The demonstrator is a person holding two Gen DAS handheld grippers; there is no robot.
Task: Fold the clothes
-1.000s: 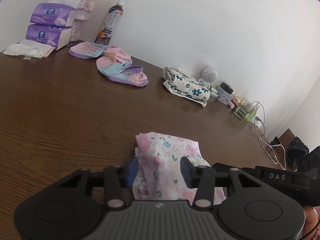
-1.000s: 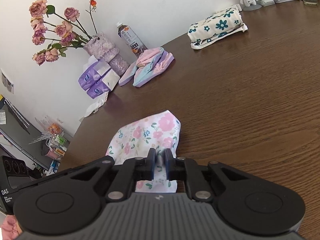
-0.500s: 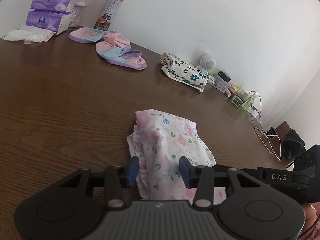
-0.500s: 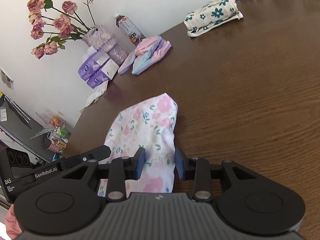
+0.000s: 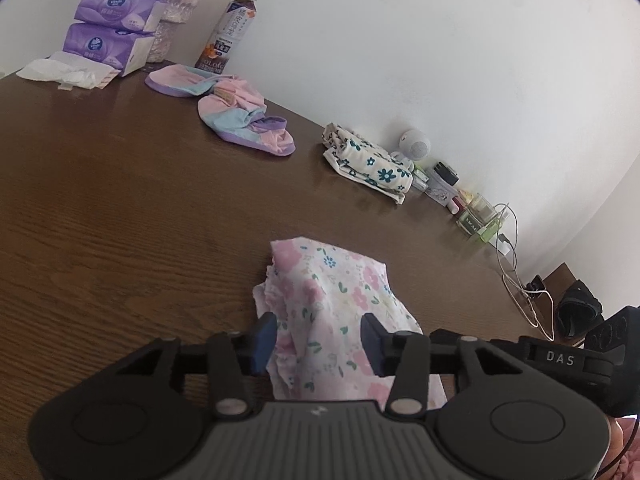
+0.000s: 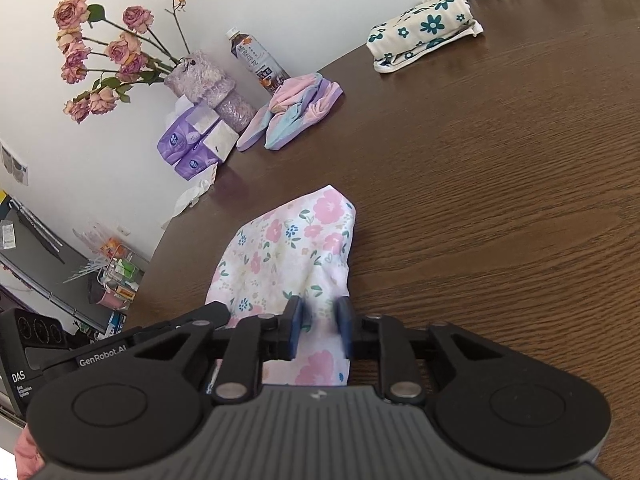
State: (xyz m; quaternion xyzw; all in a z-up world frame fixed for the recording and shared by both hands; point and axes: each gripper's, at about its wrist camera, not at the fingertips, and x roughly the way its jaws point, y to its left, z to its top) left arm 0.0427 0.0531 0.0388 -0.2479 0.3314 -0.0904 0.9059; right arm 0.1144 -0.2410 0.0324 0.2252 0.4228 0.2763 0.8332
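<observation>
Floral cloth (image 5: 336,304) looks light and floppy, so grab its near corners. Left tongs (image 5: 318,338) are opening around it, right tongs (image 6: 320,326) closing, neither pinching yet.

A dark wooden desk (image 6: 500,184) stands against a white wall. At its far edge a vase of dried pink roses (image 6: 208,80) stands beside a bottled tea drink (image 6: 256,60), with stacked purple tissue packs (image 5: 108,28) and a crumpled tissue (image 5: 60,74) in front. A small white round speaker (image 5: 416,144), little containers (image 5: 478,216) and white cables (image 5: 520,280) line the other end.
</observation>
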